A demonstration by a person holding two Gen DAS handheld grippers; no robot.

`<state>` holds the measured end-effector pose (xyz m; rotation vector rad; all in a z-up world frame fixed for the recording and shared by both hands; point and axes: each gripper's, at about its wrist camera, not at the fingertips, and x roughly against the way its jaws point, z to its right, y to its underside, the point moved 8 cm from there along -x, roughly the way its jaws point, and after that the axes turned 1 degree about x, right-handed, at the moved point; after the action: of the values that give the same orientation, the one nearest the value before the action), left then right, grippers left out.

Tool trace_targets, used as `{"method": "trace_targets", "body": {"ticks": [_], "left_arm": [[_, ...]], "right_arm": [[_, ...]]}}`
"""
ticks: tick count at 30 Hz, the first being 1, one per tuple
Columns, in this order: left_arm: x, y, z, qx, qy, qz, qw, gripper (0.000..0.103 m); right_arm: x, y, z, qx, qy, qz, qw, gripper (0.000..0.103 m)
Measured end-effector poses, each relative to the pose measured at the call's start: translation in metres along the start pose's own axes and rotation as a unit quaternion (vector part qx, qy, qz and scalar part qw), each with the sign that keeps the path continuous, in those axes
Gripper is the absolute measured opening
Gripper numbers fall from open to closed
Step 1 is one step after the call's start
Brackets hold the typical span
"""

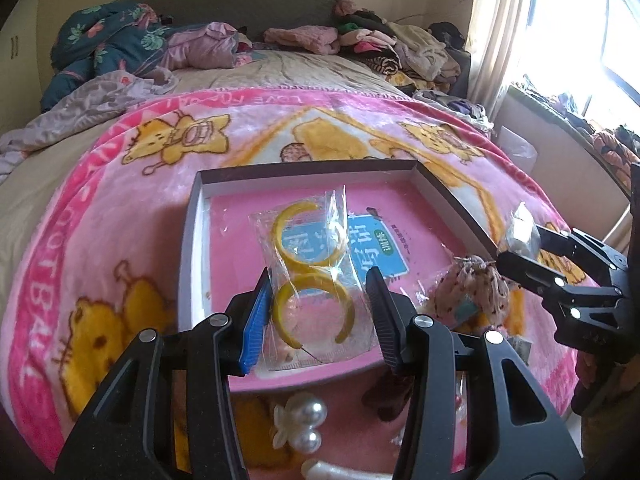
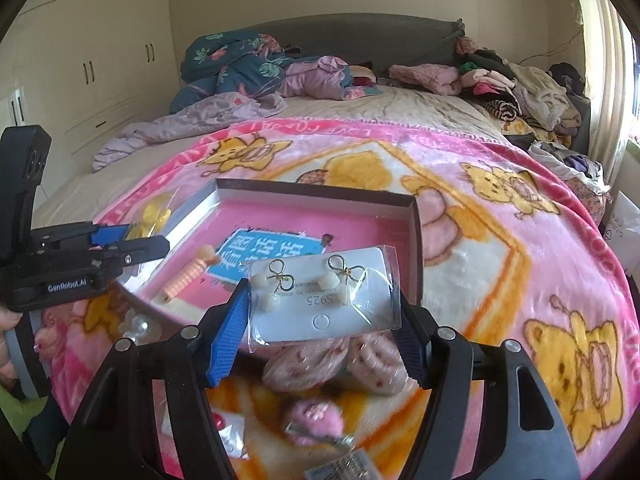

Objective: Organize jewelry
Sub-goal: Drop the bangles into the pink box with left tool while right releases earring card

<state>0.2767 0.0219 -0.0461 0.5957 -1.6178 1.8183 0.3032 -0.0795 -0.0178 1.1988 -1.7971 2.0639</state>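
My left gripper [image 1: 318, 282] is shut on a clear bag of yellow hoop earrings [image 1: 310, 280], which hangs over the open box [image 1: 304, 168] with a pink printed floor. My right gripper [image 2: 322, 300] is shut on a clear bag holding a white card with two bow earrings [image 2: 320, 296], above the box's [image 2: 316, 194] near right corner. In the left wrist view the right gripper [image 1: 520, 256] shows at the box's right wall with its packet [image 1: 520, 232]. In the right wrist view the left gripper [image 2: 148, 244] comes in from the left with the yellow bag [image 2: 152, 216].
An orange striped piece [image 2: 184, 280] lies inside the box. On the pink cartoon blanket [image 1: 120, 208] in front of the box lie a pearl clip [image 1: 304, 420], a pink floral scrunchie [image 1: 472, 292] and a fluffy pink clip [image 2: 316, 420]. Piled clothes [image 1: 380, 44] cover the bed's far end.
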Motion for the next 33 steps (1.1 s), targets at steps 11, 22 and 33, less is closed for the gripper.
{"method": "trace_targets", "body": {"ticks": [11,22,33], "left_arm": [[-0.033,-0.003,0.009,-0.012,0.016,-0.026,0.9994,0.038],[-0.055,0.007,0.010,-0.009,0.026,-0.051,0.9983,0.042],[-0.045,0.009,-0.010,0.013,0.013,-0.045,0.9988,0.053]], "right_arm": [[-0.032,-0.013,0.025,-0.007,0.021,-0.019,1.000,0.064],[-0.071,-0.011,0.043,-0.031,-0.002,-0.064,0.997,0.064],[-0.097,-0.002,0.032,-0.028,-0.018,-0.096,0.995,0.069]]}}
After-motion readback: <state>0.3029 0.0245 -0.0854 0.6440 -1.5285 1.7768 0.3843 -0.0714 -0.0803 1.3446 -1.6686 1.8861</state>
